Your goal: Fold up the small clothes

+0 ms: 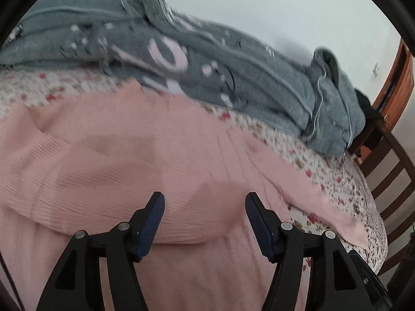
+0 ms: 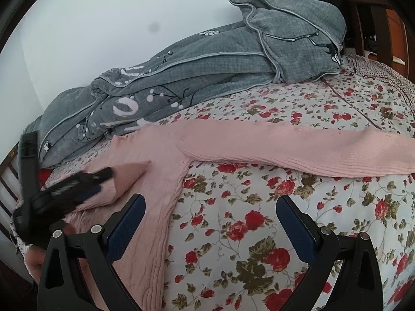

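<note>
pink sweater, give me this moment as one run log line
step: fold sleeve | pink sweater: flat on floral bedspread, one sleeve folded in, other sleeve out | left gripper: open, empty | right gripper: open, empty

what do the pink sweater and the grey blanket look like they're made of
Pink sweater: looks like a fine ribbed knit, soft and matte; thin parallel ribs run along the sleeve and body. Grey blanket: probably a plush, quilted fleece-like fabric; a small waffle grid, piped edges and printed white flowers show. Exact fibres can't be told.
</note>
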{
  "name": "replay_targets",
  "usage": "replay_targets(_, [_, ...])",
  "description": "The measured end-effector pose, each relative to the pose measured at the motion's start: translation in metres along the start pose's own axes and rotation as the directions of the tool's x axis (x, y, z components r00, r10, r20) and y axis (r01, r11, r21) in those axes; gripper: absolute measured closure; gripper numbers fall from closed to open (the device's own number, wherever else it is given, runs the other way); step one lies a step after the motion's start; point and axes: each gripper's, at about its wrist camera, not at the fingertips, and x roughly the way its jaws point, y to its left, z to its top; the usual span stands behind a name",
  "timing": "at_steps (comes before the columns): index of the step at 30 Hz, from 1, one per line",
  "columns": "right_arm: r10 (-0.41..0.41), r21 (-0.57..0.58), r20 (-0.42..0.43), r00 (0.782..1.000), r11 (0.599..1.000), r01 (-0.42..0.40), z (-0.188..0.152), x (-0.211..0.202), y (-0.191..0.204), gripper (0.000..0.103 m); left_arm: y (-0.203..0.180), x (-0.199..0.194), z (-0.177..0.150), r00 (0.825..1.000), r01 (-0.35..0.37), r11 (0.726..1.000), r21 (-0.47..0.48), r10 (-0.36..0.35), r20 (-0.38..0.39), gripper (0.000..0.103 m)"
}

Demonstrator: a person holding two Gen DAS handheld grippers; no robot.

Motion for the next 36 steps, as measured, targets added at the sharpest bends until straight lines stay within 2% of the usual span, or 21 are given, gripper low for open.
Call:
replay_targets(3, [0.001, -0.013, 0.007, 1.0, 1.0, -0.001, 0.001, 0.0, 0.007, 0.003, 0.022, -0.024, 0.011, 0.997, -0.045, 0.999, 0.018, 0.044, 0.068, 0.026])
replay_targets(6, [0.021, -0.033, 0.02, 1.0, 0.999, -0.02, 0.004, 0.001, 0.02, 0.003, 0.048, -0.039, 0.02, 0.992, -0.096, 0.994, 0.061, 0.09, 0.094, 0.026])
replay_targets(8, [0.033, -0.049, 0.023, 0.999, 0.998, -0.031, 0.005, 0.003, 0.031, 0.003, 0.067, -0.048, 0.021, 0.977, -0.171, 0.981, 0.09, 0.158, 0.14, 0.025])
replay_targets(10, [0.045, -0.066, 0.035, 0.998, 0.997, -0.042, 0.005, 0.002, 0.041, 0.005, 0.089, -0.053, 0.018, 0.954, -0.257, 0.961, 0.099, 0.236, 0.186, 0.022])
replay_targets(11, [0.05, -0.083, 0.047, 0.998, 0.995, -0.046, 0.004, 0.002, 0.048, 0.007, 0.102, -0.053, 0.016, 0.948, -0.274, 0.958, 0.086, 0.253, 0.194, 0.021])
replay_targets(12, [0.054, -0.093, 0.056, 0.997, 0.994, -0.049, 0.004, 0.002, 0.052, 0.01, 0.116, -0.051, 0.016, 0.952, -0.266, 0.962, 0.056, 0.253, 0.17, 0.021])
replay_targets(13, [0.057, -0.105, 0.065, 0.996, 0.993, -0.05, 0.004, 0.003, 0.057, 0.013, 0.128, -0.047, 0.019, 0.964, -0.245, 0.969, 0.019, 0.242, 0.112, 0.021])
replay_targets(14, [0.059, -0.126, 0.067, 0.996, 0.991, -0.05, 0.005, 0.004, 0.065, 0.02, 0.14, -0.045, 0.023, 0.975, -0.212, 0.977, -0.019, 0.213, 0.06, 0.021])
replay_targets(15, [0.061, -0.144, 0.067, 0.996, 0.988, -0.051, 0.006, 0.005, 0.071, 0.026, 0.148, -0.047, 0.026, 0.983, -0.176, 0.984, -0.035, 0.178, 0.051, 0.021])
replay_targets(16, [0.062, -0.164, 0.066, 0.996, 0.985, -0.05, 0.007, 0.007, 0.077, 0.028, 0.152, -0.049, 0.026, 0.985, -0.164, 0.986, -0.034, 0.166, 0.056, 0.021])
replay_targets(19, [0.035, -0.216, 0.023, 0.999, 0.976, -0.03, 0.018, 0.026, 0.1, 0.029, 0.161, -0.051, 0.029, 0.972, -0.226, 0.974, -0.004, 0.226, 0.062, 0.021])
replay_targets(25, [0.007, -0.262, -0.101, 0.995, 0.964, -0.034, 0.027, 0.079, 0.131, 0.039, 0.194, -0.049, 0.031, 0.984, -0.172, 0.978, -0.117, 0.176, 0.023, 0.02])
replay_targets(28, [-0.05, -0.258, -0.188, 0.981, 0.966, 0.0, 0.007, 0.112, 0.127, 0.04, 0.198, -0.047, 0.029, 0.975, -0.213, 0.965, -0.151, 0.219, 0.025, 0.021])
replay_targets(29, [-0.063, -0.256, -0.229, 0.971, 0.967, 0.003, 0.004, 0.122, 0.125, 0.045, 0.196, -0.047, 0.029, 0.975, -0.212, 0.965, -0.153, 0.219, 0.031, 0.021])
replay_targets(31, [-0.072, -0.256, -0.233, 0.97, 0.967, 0.01, 0.004, 0.126, 0.125, 0.049, 0.192, -0.048, 0.032, 0.977, -0.202, 0.968, -0.146, 0.21, 0.042, 0.021])
replay_targets(33, [-0.046, -0.272, -0.231, 0.972, 0.962, -0.019, 0.003, 0.125, 0.128, 0.079, 0.189, -0.048, 0.034, 0.977, -0.202, 0.969, -0.14, 0.21, 0.048, 0.02])
replay_targets(35, [-0.048, -0.285, -0.238, 0.97, 0.958, -0.022, 0.001, 0.127, 0.129, 0.083, 0.187, -0.048, 0.034, 0.978, -0.196, 0.972, -0.13, 0.203, 0.044, 0.021])
replay_targets(36, [-0.053, -0.283, -0.234, 0.971, 0.959, -0.016, 0.003, 0.126, 0.13, 0.093, 0.186, -0.048, 0.033, 0.98, -0.189, 0.974, -0.121, 0.195, 0.037, 0.021])
